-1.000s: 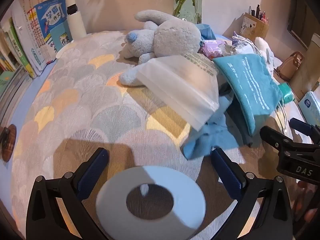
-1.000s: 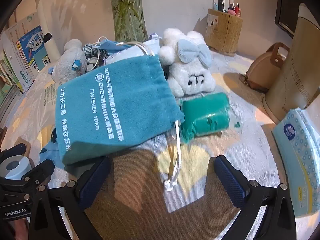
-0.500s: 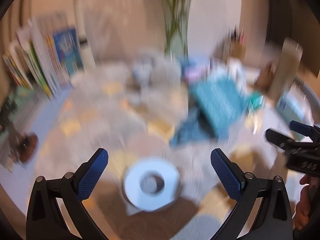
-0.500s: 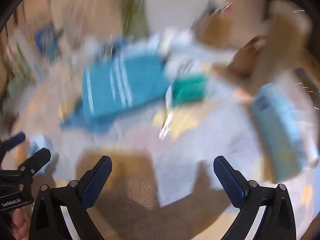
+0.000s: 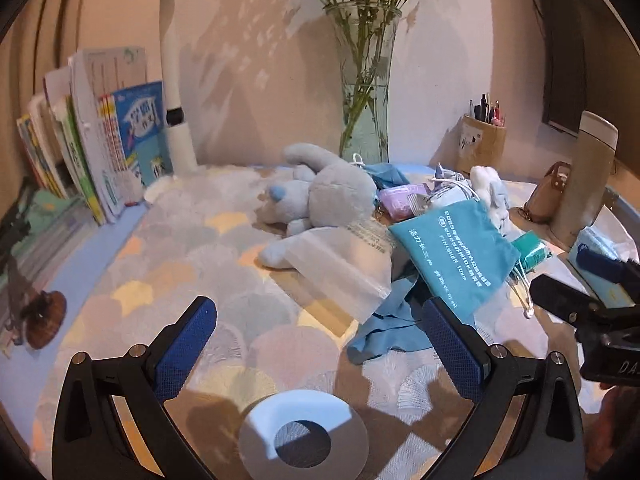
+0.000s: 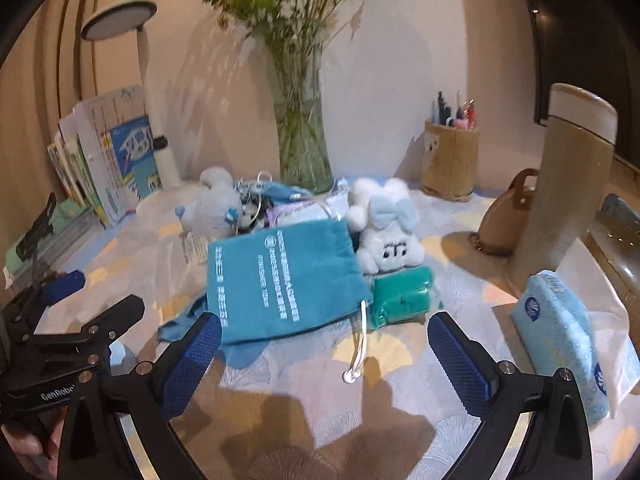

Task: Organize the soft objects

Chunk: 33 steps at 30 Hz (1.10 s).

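Both tools share one build: the left gripper (image 5: 320,344) and the right gripper (image 6: 324,356) each have two black plastic arms ending in blue pads (image 5: 186,346) with a fine knurled grid, and silver round screws (image 5: 136,350) mark the joints behind each pad. Seen from the other camera, the left gripper's black side body carries white lettering beginning "GenRobo" (image 6: 56,394), and the right gripper's carries white letters "DA" (image 5: 628,367). A bare hand (image 6: 24,446) shows beneath the lettered left body, its sleeve out of view.
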{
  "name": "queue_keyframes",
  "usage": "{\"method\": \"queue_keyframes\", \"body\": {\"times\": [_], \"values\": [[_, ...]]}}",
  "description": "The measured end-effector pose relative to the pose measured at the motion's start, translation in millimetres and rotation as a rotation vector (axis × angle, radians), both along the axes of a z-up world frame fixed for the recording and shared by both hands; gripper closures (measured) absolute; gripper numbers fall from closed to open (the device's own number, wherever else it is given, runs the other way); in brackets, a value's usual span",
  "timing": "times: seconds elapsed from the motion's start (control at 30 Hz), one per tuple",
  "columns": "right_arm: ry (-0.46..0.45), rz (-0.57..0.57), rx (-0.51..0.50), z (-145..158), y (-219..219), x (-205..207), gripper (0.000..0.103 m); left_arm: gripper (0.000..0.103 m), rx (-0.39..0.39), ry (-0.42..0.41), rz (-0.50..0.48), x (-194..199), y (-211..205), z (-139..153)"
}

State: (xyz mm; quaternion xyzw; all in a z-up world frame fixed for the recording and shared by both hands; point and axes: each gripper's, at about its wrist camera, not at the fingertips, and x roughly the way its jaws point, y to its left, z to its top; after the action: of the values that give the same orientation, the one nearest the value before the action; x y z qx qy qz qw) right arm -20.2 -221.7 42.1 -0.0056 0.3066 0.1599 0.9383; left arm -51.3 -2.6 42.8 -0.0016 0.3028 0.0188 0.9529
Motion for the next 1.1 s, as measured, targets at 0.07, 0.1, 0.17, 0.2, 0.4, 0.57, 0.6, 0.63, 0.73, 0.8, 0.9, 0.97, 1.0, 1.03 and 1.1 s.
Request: {"method": "queue_keyframes", "body": {"times": [0.07, 0.1, 0.17, 0.2, 0.4, 0.57, 0.6, 0.63, 0.73, 0.8, 0.9, 0.97, 1.0, 1.03, 1.1], "values": [[0.023, 0.005, 0.004, -4.5, -4.1, 3.0, 0.000, 0.001, -0.026, 0.033, 0.000, 4.9, 1.4, -3.3], [0.042, 0.001, -0.002, -6.8, -3.2, 5.6, 0.000, 0.001, -0.037, 0.039, 0.004, 6.0, 2.2, -4.7], [0.060, 0.001, -0.007, -9.8, -3.0, 8.3, 0.000, 0.001, -0.059, 0.040, 0.015, 6.3, 5.7, -5.1], [0.059, 0.008, -0.003, -9.9, -3.1, 8.1, 0.000, 0.001, -0.070, 0.039, 0.018, 5.9, 7.5, -4.8], [0.038, 0.014, -0.022, -8.9, 0.3, 3.5, 0.000, 0.001, -0.072, 0.033, 0.030, 5.3, 7.3, -3.5], [0.025, 0.013, -0.046, -8.8, 4.1, 1.2, 0.000, 0.001, -0.079, 0.041, 0.031, 6.9, 8.4, -4.1], [0.025, 0.010, -0.047, -8.9, 4.0, 1.1, 0.000, 0.001, -0.084, 0.044, 0.031, 7.4, 9.3, -4.4], [0.028, 0.011, -0.045, -9.3, 3.7, 1.6, 0.000, 0.001, -0.089, 0.049, 0.030, 8.0, 10.4, -4.8], [0.043, 0.007, -0.039, -10.6, 2.4, 3.9, 0.000, 0.001, -0.108, 0.059, 0.032, 9.6, 12.9, -5.8], [0.050, 0.004, -0.032, -11.5, 0.6, 5.1, 0.000, 0.001, -0.118, 0.059, 0.036, 9.7, 14.8, -5.9], [0.062, 0.002, -0.024, -12.5, -0.9, 7.1, 0.000, 0.001, -0.124, 0.063, 0.037, 10.1, 15.4, -6.6], [0.066, 0.000, -0.024, -13.3, -1.0, 7.5, 0.000, 0.001, -0.123, 0.065, 0.037, 10.3, 14.7, -7.0], [0.068, 0.001, -0.023, -13.6, -1.2, 7.6, 0.000, 0.001, -0.122, 0.064, 0.038, 10.2, 14.1, -7.0], [0.070, 0.000, -0.022, -13.8, -1.0, 7.6, 0.000, 0.001, -0.121, 0.063, 0.038, 10.1, 13.9, -6.9], [0.071, -0.001, -0.023, -13.9, -0.5, 7.5, 0.000, 0.001, -0.121, 0.064, 0.035, 10.0, 13.6, -6.8]]}}
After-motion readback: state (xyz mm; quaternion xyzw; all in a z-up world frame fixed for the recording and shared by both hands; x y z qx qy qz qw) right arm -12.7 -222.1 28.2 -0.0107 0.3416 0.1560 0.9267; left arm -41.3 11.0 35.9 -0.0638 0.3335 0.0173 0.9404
